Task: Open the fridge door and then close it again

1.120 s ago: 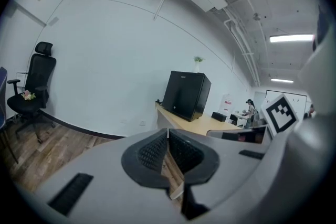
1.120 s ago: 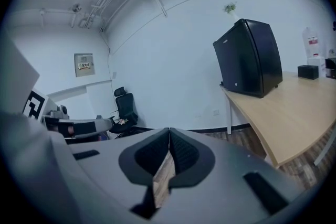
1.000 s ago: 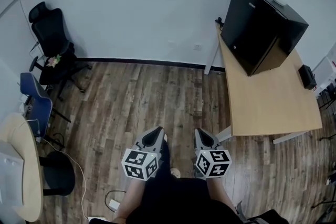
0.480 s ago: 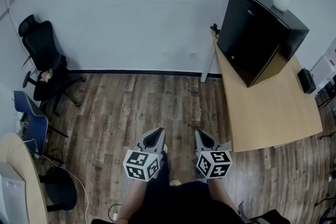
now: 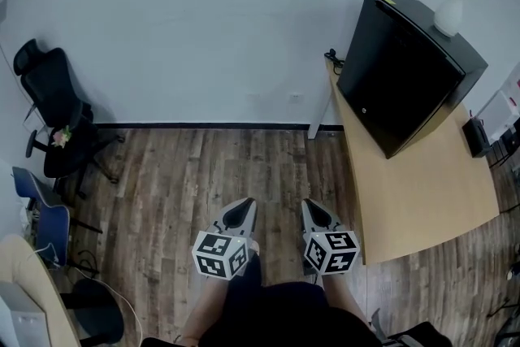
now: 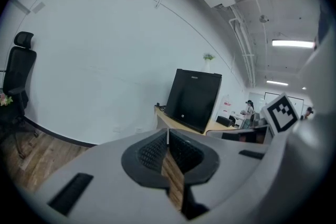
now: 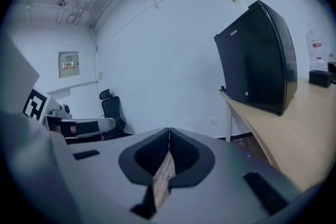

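A black mini fridge [image 5: 402, 69] stands on a light wooden table [image 5: 422, 183] at the right, its door shut. The fridge also shows in the left gripper view [image 6: 194, 99] and the right gripper view [image 7: 257, 63]. My left gripper [image 5: 240, 206] and right gripper [image 5: 312, 206] hang side by side over the wooden floor, well short of the table. Both are shut with nothing between their jaws, as the left gripper [image 6: 168, 134] and right gripper [image 7: 169, 131] show in their own views.
A white vase with a plant [image 5: 455, 0] sits on top of the fridge. A small black box [image 5: 477, 136] lies on the table's far right. A black office chair [image 5: 53, 106] and a blue chair [image 5: 36, 207] stand at the left, by a round table [image 5: 32, 288].
The view has moved forward toward the wall: the fridge and table sit nearer and the chairs have slid off to the left. Both grippers keep their place side by side in front of me.
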Available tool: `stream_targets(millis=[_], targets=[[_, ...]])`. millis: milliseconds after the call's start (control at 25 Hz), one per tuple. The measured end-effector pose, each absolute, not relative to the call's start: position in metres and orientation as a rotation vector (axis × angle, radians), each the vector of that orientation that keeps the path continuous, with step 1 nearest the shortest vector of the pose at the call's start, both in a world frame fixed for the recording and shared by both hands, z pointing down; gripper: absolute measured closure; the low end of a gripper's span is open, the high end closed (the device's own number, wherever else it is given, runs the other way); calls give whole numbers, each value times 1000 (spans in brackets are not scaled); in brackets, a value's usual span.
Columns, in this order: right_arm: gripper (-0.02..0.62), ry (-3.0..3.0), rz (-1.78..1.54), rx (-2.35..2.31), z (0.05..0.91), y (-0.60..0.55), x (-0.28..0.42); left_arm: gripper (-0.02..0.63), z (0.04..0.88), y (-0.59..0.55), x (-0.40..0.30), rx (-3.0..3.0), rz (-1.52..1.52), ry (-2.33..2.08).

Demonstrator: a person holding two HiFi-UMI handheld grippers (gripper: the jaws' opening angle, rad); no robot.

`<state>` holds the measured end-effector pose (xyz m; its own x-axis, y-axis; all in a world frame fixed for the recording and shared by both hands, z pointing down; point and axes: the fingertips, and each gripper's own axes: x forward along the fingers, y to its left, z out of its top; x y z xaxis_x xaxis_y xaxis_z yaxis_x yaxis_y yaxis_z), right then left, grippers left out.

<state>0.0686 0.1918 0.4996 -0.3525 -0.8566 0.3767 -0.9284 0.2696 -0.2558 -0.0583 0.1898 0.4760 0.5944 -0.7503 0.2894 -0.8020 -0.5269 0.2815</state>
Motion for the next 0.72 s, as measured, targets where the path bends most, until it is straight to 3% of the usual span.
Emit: stream_targets(millis=[720], targets=[[604,-2316,649,1748,496,49,46,594,473,46,-74,2497,217,-1137]])
